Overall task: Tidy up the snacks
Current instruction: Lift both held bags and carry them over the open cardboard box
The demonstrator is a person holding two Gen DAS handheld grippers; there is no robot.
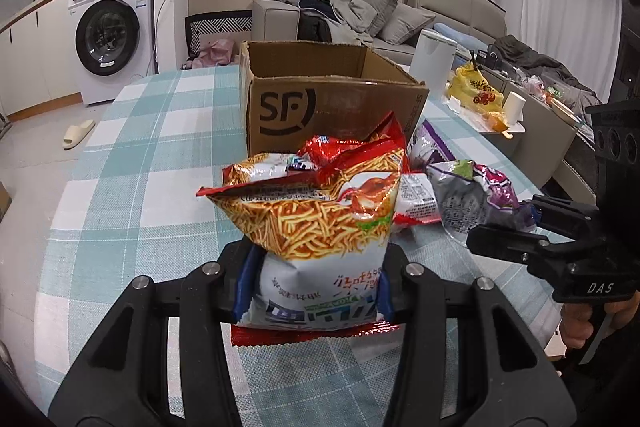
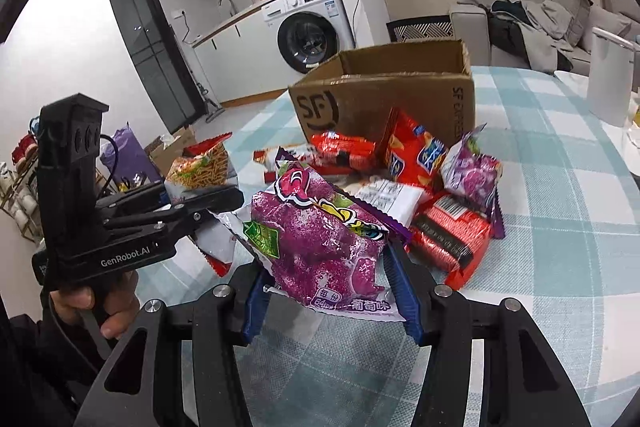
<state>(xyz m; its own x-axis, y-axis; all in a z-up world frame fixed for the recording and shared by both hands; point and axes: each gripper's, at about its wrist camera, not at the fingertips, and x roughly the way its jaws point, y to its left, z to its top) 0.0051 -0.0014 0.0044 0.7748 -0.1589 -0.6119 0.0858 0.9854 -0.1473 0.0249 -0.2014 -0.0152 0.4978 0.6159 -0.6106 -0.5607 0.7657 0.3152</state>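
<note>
My left gripper [image 1: 312,291] is shut on a noodle-stick snack bag [image 1: 320,223] and holds it upright above the checked table; the bag also shows in the right wrist view [image 2: 200,167]. My right gripper [image 2: 332,291] is shut on a purple grape snack bag [image 2: 320,239], also seen in the left wrist view [image 1: 476,195]. An open cardboard SF box [image 1: 328,99] stands behind on the table, also in the right wrist view [image 2: 384,87]. A pile of red and purple snack packs [image 2: 432,187] lies in front of the box.
A white appliance [image 2: 612,79] stands on the table to the right. A side shelf with a yellow bag [image 1: 476,91] and a paper roll sits beyond the table's right edge. A washing machine [image 1: 112,35] and a sofa [image 1: 360,11] are behind.
</note>
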